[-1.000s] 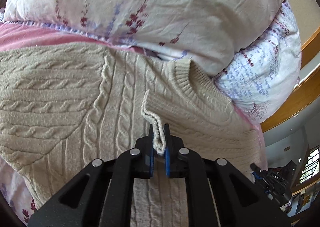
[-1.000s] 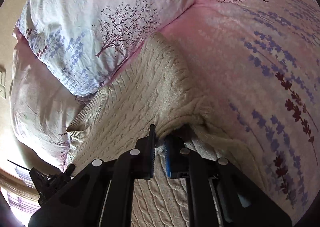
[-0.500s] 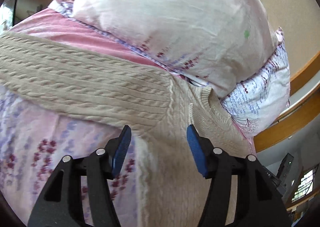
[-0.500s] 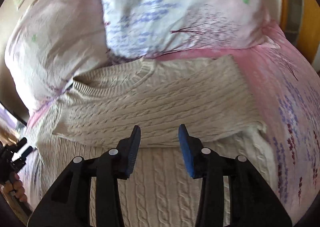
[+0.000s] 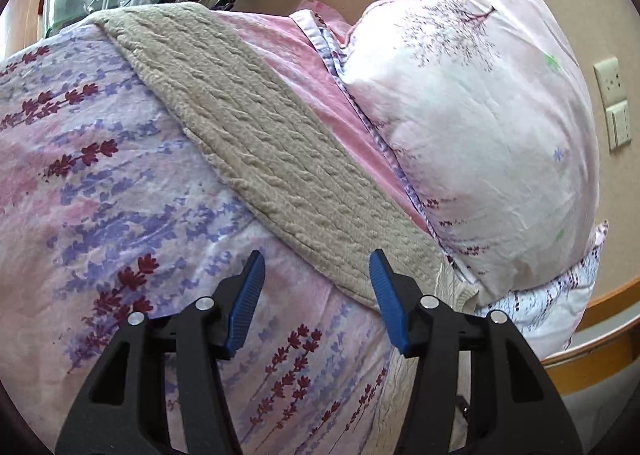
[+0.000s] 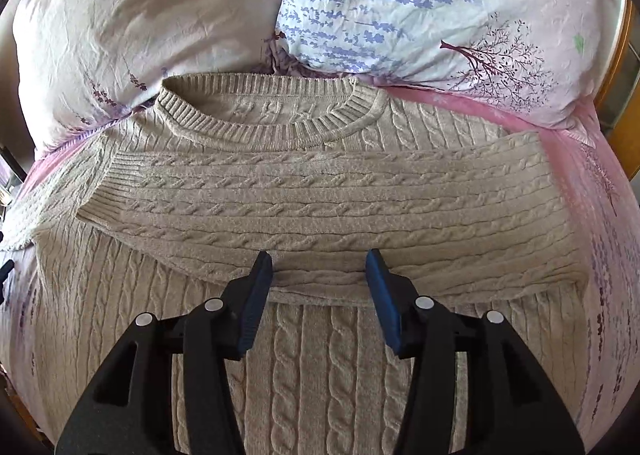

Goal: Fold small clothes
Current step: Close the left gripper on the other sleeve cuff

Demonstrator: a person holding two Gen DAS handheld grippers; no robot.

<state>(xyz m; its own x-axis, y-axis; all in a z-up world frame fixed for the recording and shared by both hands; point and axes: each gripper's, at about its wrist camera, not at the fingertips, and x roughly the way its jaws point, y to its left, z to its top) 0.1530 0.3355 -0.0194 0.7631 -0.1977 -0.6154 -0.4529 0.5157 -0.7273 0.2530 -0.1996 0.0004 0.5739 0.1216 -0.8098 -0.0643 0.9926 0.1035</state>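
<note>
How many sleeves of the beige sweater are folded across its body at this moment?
1. The folded sleeve lies across the sweater chest, below the collar. The other sleeve lies stretched out on the bedsheet.

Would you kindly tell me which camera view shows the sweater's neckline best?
The right wrist view: the ribbed neckline lies fully visible there, above the sleeve folded across the sweater's chest. The left wrist view shows only the other sleeve and none of the neckline.
</note>
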